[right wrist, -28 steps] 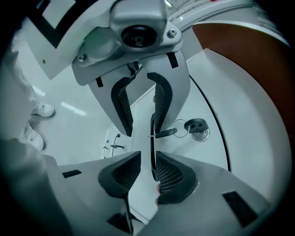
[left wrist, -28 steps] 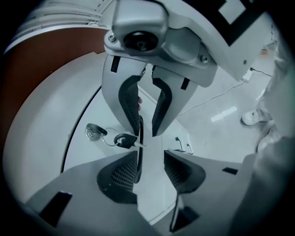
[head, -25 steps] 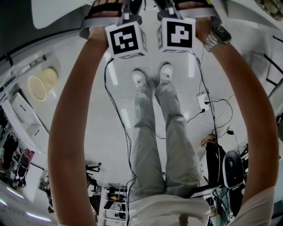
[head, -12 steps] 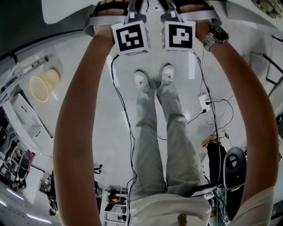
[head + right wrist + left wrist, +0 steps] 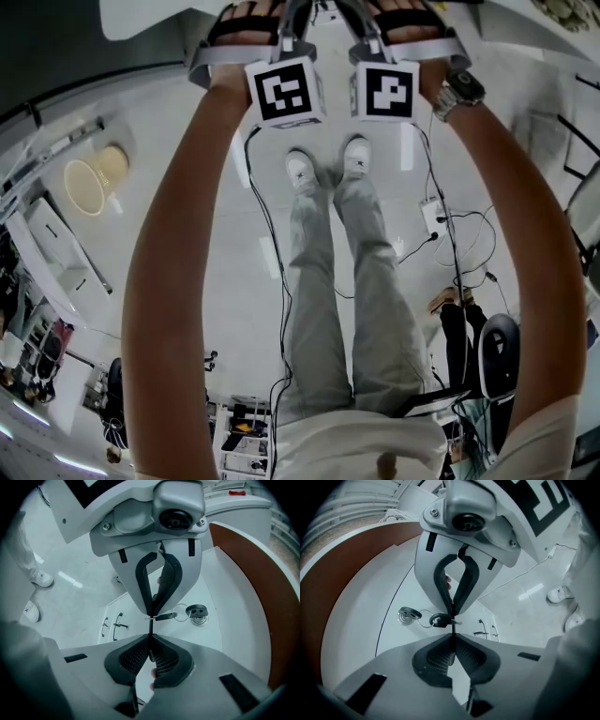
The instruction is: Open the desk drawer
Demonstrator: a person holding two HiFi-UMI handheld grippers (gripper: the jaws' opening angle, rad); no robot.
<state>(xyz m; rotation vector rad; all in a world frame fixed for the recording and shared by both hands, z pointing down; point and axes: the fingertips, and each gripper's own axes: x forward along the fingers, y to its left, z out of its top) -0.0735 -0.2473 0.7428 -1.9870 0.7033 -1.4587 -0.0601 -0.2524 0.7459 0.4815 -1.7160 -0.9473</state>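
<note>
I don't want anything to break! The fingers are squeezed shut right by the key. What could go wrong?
1. The left gripper and right gripper have just closed their fingers at the white drawer front. Nothing clearly shows between them, so a pull may just slip off.
2. The key sits right beside the tips, so a tug could snag or bend it.

Right gripper (image 5: pixel 150 638): jaws just closed, pads together, nothing visible between them. Left gripper (image 5: pixel 151 613) faces it tip to tip, its jaws also just closed. Just right of the tips, a key (image 5: pixel 165 616) hangs on a ring from the lock (image 5: pixel 197 611) in the white drawer front (image 5: pixel 220 637). Brown desk top (image 5: pixel 255 588) at right. Shoes (image 5: pixel 43 578) at left.
</note>
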